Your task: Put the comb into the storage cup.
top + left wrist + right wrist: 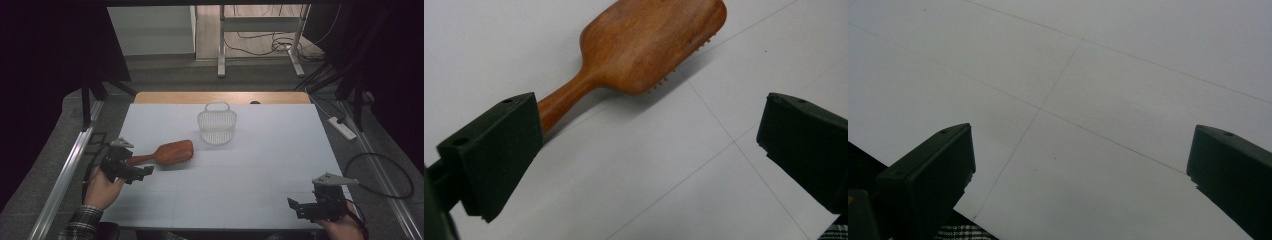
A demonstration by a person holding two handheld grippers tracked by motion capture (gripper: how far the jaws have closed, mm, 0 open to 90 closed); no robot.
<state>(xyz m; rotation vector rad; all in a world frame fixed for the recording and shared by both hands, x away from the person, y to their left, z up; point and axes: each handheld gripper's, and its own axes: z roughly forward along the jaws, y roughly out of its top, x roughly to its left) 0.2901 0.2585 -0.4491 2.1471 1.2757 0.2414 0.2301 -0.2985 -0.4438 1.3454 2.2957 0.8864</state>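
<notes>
Left gripper [131, 169] hung wide open by the wooden brush [167, 153] — hard and light, likely best grabbed by its thin handle.

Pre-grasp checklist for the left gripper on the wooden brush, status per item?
1. Left gripper jaws wide open, nothing between them: ok.
2. Red-brown wooden paddle hairbrush lying flat, bristles down, on the white table: ok.
3. Handle centred between the jaws: not ok, it sits beside the left jaw.
4. White mesh basket with a handle upright and apart from the brush: ok.
5. Right gripper open, parked at the near right corner: ok.
6. Basket empty: cannot tell.
</notes>
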